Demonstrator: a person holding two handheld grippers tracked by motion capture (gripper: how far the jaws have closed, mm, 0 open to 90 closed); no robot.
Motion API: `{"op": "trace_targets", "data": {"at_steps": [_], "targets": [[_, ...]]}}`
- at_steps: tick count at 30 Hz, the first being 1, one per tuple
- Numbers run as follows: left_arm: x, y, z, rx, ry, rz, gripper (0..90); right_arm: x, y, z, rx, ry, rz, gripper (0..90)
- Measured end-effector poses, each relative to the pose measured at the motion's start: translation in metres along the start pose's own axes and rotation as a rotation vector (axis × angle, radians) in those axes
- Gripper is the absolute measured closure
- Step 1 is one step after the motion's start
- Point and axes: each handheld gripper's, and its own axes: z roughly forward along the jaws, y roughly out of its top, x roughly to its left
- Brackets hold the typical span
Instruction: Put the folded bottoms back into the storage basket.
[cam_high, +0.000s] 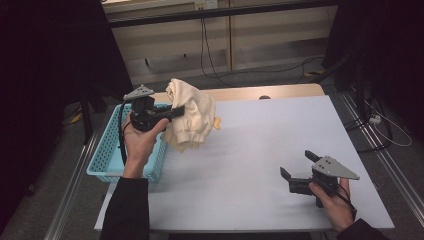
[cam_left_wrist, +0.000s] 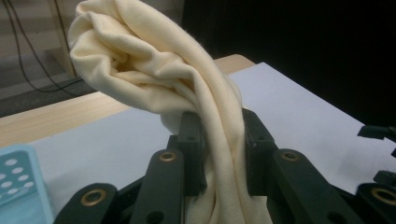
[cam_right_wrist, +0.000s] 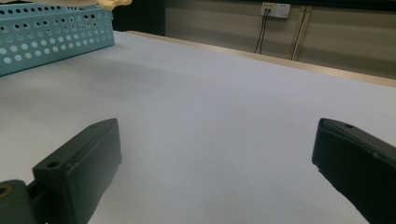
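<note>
We are holding the cloth in the left gripper, and its jaws are clamped on a twisted fold of it. In the left gripper view the fabric is passing between the two black jaws, bunching above them and hanging down below them. So the long axis of the cloth is running roughly up and down, across the line of the jaws. In the high view the cloth is hanging just beyond the jaw tips, clear of the table, with the basket directly below and behind our left hand.

Our right gripper is resting low over the table with its jaws spread wide and nothing between them. From these jaws the cloth is lying well away, up and across the white surface, beyond the basket corner that we are seeing in the right gripper view.

We are judging that the left gripper is the nearer one, of course. The right one is needing to cross the table to take the hanging lower end.
</note>
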Motion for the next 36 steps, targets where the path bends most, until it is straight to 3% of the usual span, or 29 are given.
{"op": "trace_targets", "data": {"at_steps": [18, 36], "targets": [[0.019, 0.001, -0.027, -0.048, 0.036, -0.034, 73.7, 0.001, 0.0, 0.001, 0.002, 0.005, -0.003, 1.1], [0.029, 0.002, -0.048, -0.077, 0.076, -0.017, 73.7, 0.0, 0.0, 0.001, 0.005, 0.005, -0.001, 1.1]]}}
